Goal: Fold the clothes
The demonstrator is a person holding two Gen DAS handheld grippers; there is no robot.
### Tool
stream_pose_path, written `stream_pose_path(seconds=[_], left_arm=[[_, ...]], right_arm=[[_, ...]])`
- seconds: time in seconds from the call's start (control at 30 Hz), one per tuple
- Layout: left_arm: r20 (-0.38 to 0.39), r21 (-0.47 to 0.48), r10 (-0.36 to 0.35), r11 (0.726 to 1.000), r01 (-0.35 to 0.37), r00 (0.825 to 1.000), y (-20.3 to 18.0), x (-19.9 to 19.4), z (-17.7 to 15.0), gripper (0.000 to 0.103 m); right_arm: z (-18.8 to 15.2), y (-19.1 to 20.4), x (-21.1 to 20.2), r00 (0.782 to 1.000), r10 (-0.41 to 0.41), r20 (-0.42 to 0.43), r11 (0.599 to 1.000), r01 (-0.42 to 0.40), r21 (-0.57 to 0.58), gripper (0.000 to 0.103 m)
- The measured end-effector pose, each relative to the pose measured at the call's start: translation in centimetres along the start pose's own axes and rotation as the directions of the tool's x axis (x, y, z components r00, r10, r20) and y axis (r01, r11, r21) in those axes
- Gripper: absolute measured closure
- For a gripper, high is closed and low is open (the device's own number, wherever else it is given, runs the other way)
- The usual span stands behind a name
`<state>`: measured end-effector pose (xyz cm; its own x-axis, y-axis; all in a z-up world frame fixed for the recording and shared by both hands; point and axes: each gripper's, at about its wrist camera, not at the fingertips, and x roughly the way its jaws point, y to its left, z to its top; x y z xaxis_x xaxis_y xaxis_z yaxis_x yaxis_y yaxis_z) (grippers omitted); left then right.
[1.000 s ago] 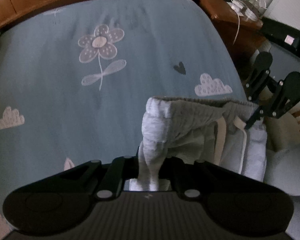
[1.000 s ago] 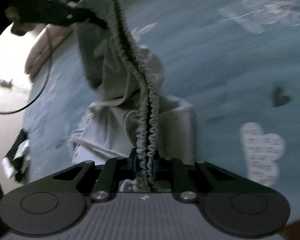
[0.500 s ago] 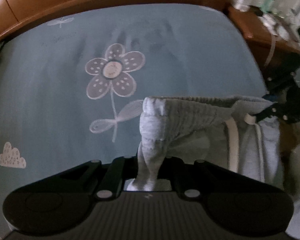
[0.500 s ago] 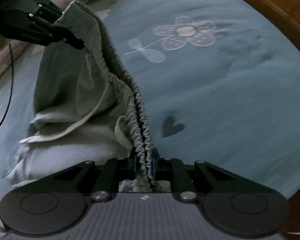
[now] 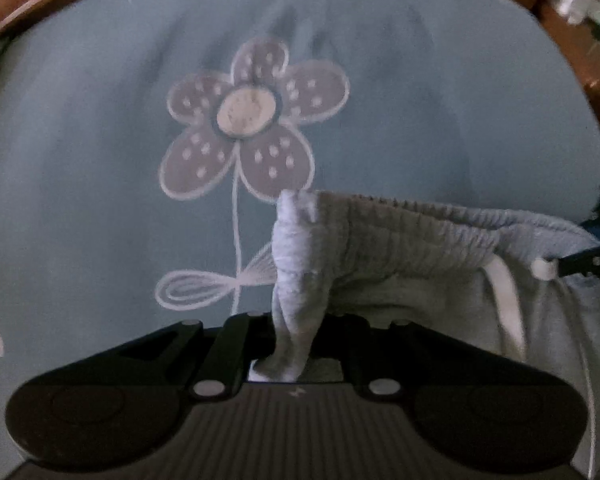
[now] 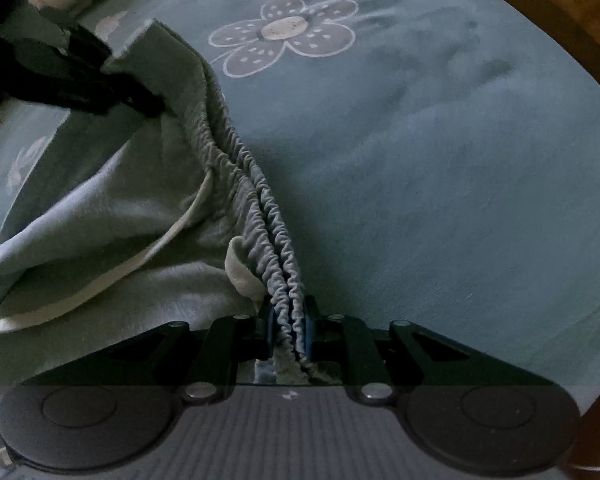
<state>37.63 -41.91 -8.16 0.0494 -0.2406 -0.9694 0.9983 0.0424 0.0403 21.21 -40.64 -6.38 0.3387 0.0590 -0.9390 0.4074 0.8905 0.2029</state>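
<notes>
Your left gripper (image 5: 294, 344) has a bunched corner of the grey trousers (image 5: 400, 256) between its jaws, which are opening a little while the cloth is pinched there. Your right gripper (image 6: 288, 328) is clamped on the gathered waistband (image 6: 260, 196) at the other end. The trousers hang between the two, stretched along the waistband, over the blue bedsheet (image 6: 440, 160), just near the printed flower (image 5: 246, 124). A white drawstring (image 6: 148, 256) trails across the cloth.
</notes>
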Motion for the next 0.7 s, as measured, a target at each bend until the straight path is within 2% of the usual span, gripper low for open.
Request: stream_pose_path(seconds=[0.07, 0.1, 0.17, 0.23, 0.3, 0.37, 0.43, 0.5, 0.7], left_arm=[[-0.002, -0.018, 0.003, 1.000, -0.003, 1.000, 0.0, 0.5, 0.0, 0.092], [0.003, -0.025, 0.004, 1.000, -0.004, 1.000, 0.0, 0.4, -0.1, 0.092], [0.007, -0.033, 0.008, 0.999, -0.008, 1.000, 0.0, 0.0, -0.2, 0.085], [0.019, -0.025, 0.017, 1.000, -0.016, 1.000, 0.1, -1.1, -0.5, 0.083], [0.035, -0.028, 0.015, 0.999, -0.014, 0.999, 0.2, -2.5, -1.0, 0.078], [0.048, -0.045, 0.013, 0.999, -0.011, 0.999, 0.3, -4.1, -1.8, 0.064], [0.067, -0.056, 0.028, 0.998, -0.025, 0.997, 0.2, -5.8, -2.8, 0.059], [0.079, -0.066, 0.049, 0.997, -0.044, 0.996, 0.0, -7.3, -3.9, 0.058], [0.104, -0.139, 0.023, 0.990, -0.008, 0.994, -0.2, -10.7, -6.8, 0.055]], right_arm=[[-0.2, -0.3, 0.1, 1.000, 0.000, 0.005, 0.999, 0.000, 0.036, 0.077], [-0.3, -0.5, 0.1, 1.000, 0.000, 0.008, 0.999, -0.001, 0.053, 0.077], [-0.6, -0.8, -0.2, 1.000, 0.008, 0.019, 0.997, -0.010, 0.077, 0.073], [-0.8, -1.1, -1.1, 0.999, 0.003, 0.042, 0.995, -0.007, 0.102, 0.063], [-1.1, -1.6, -2.4, 0.997, 0.000, 0.077, 0.990, -0.011, 0.138, 0.048], [-1.7, -2.2, -3.7, 0.993, -0.002, 0.116, 0.983, -0.020, 0.184, 0.044], [-2.4, -2.8, -5.2, 0.990, -0.012, 0.142, 0.972, -0.022, 0.234, 0.041], [-3.1, -3.3, -6.0, 0.988, -0.025, 0.155, 0.960, -0.019, 0.279, 0.040], [-5.6, -4.0, -7.1, 0.989, -0.021, 0.146, 0.934, -0.033, 0.356, 0.039]])
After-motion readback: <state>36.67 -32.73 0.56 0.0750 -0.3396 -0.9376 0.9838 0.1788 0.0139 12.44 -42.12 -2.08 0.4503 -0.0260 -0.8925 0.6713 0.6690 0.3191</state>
